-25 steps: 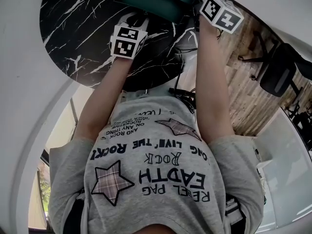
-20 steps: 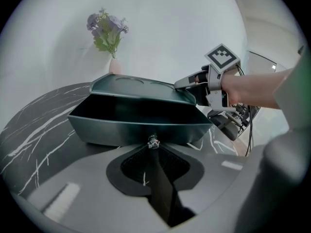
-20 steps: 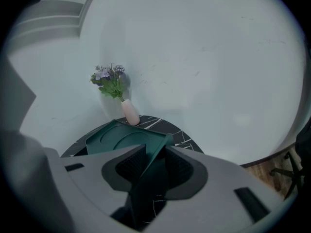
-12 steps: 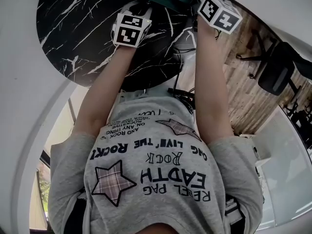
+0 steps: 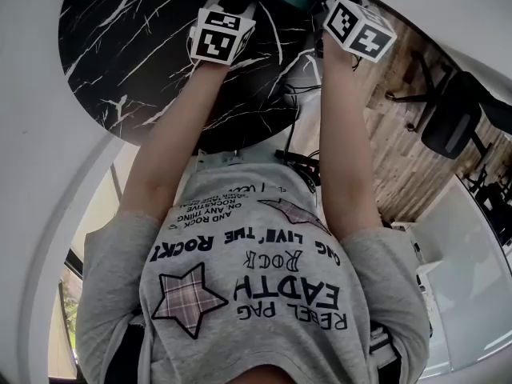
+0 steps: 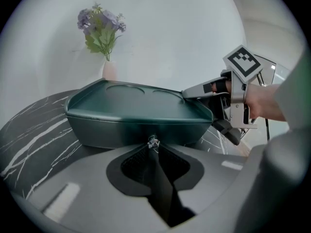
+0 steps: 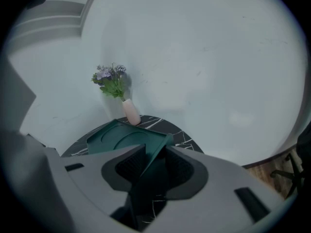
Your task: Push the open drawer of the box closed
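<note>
Left gripper view: left gripper [image 6: 153, 145], jaws pressed together, tips at glossy rounded dark-green box [image 6: 136, 108]; right gripper [image 7: 154, 152] pinches its corner.

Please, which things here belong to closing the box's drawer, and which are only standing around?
Belong to the job:
- green box
- left gripper, tips at the box's front
- right gripper, clamped on the box's corner
- marble table, carrying the box

Only standing about:
- vase of flowers, behind the box
- office chair, off to the side
</note>
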`<state>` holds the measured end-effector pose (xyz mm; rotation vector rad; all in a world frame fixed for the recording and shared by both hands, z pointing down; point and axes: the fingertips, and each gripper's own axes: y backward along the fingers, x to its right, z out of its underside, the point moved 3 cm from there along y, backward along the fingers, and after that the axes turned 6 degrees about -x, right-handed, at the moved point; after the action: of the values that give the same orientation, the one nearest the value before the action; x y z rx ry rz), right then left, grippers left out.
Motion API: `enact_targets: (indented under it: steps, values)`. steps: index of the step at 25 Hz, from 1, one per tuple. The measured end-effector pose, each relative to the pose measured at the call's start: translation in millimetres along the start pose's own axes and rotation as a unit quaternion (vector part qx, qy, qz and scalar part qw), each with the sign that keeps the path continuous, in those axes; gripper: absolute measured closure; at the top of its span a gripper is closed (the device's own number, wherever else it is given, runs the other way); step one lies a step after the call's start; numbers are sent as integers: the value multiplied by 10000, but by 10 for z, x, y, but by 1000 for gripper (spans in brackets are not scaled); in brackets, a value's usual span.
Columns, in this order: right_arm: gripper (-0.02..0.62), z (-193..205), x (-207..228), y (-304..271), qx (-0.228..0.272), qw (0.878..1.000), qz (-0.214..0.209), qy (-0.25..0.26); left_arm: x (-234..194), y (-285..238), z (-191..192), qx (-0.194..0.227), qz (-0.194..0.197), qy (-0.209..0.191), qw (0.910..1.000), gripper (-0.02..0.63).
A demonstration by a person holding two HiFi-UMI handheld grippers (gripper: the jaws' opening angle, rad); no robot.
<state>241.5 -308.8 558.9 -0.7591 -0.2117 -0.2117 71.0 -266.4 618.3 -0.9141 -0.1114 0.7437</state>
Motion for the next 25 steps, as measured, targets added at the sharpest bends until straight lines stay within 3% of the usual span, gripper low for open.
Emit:
enact_targets:
  steps: [22,25]
  values:
    - [468,-26,-3,-13,-126,9996,72,230,1,173,-27,109,-53,-198,9997,518]
    - [468,-34,-4,-11,-169,9995,59,270,-26,274,-9,152,-117,-238,9995,574]
